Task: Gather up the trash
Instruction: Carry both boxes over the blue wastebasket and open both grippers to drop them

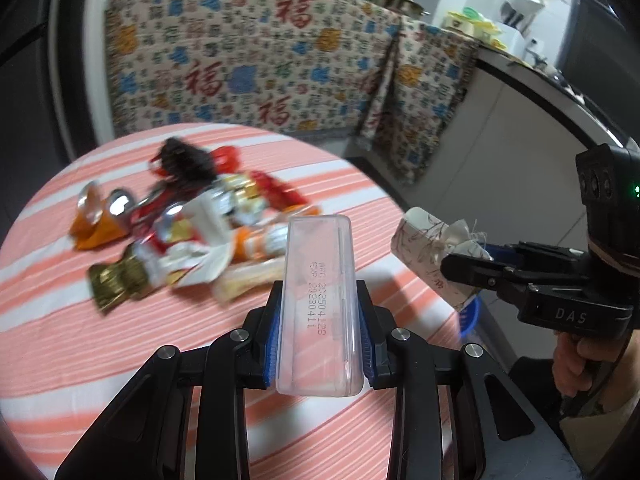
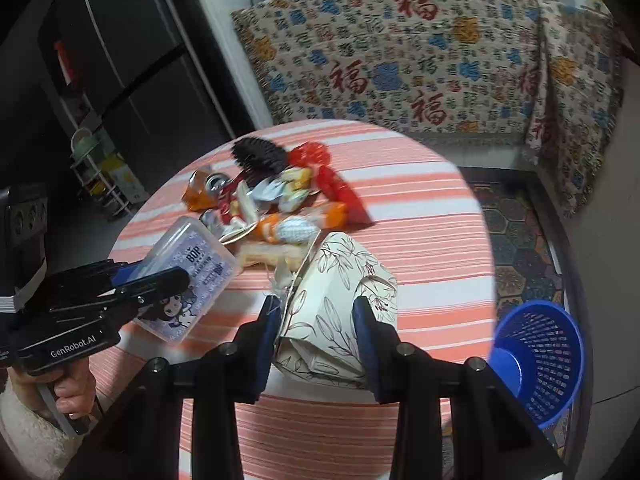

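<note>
My left gripper [image 1: 319, 312] is shut on a clear plastic box [image 1: 318, 300] with a printed date code, held above the round striped table [image 1: 120, 352]. The same box [image 2: 188, 276] shows its purple label in the right wrist view, held by the left gripper [image 2: 160, 280]. My right gripper [image 2: 316, 340] is shut on a crumpled white paper box with flower line drawings [image 2: 340, 304]; it also shows in the left wrist view [image 1: 430, 252], over the table's right edge. A pile of wrappers and foil trash [image 1: 192, 220] [image 2: 272, 200] lies mid-table.
A blue mesh waste basket [image 2: 540, 352] stands on the floor right of the table; its rim peeks out in the left wrist view [image 1: 470, 314]. A cloth-covered counter [image 1: 260, 60] runs behind. A dark fridge [image 2: 120, 60] stands at left.
</note>
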`<state>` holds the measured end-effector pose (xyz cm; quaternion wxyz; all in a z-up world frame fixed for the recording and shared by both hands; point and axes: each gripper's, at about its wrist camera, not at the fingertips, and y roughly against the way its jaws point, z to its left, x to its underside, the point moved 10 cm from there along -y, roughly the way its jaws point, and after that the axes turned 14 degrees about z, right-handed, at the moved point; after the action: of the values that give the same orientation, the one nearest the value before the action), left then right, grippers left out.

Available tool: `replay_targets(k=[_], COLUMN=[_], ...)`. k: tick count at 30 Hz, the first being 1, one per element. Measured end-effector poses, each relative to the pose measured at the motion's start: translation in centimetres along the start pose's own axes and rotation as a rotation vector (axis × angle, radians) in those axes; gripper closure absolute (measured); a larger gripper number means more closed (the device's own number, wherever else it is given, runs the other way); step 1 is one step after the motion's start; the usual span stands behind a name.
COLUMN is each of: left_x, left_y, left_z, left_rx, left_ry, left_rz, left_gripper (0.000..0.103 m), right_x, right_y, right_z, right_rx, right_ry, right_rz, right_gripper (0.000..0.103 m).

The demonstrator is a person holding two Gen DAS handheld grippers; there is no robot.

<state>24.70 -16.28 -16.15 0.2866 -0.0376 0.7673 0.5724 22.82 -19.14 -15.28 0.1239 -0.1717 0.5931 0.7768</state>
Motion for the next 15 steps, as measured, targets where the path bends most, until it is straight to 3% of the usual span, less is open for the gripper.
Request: replay_targets(k=[4, 10, 15], left_x=[-3.0, -6.9, -8.6], left_y=[-2.1, -6.2, -10.5], left_z=[-6.2, -14.9, -19.9], left_rx=[0.061, 0.151, 0.214], left_ry=[-0.069, -0.143, -0.16], left_rz=[0.016, 0.042, 0.091], left_gripper=[0.072, 0.072, 0.072], right_x=[-0.5, -0.4, 1.0], right_y=[2.2, 6.0, 6.4], right_z=[-4.6, -14.8, -23.1], right_rx=[0.02, 0.094, 0.079], right_ry=[-0.07, -0.218, -0.384], right_rz=[-0.038, -0.078, -0.06], right_gripper=[0.065, 0.065, 0.065])
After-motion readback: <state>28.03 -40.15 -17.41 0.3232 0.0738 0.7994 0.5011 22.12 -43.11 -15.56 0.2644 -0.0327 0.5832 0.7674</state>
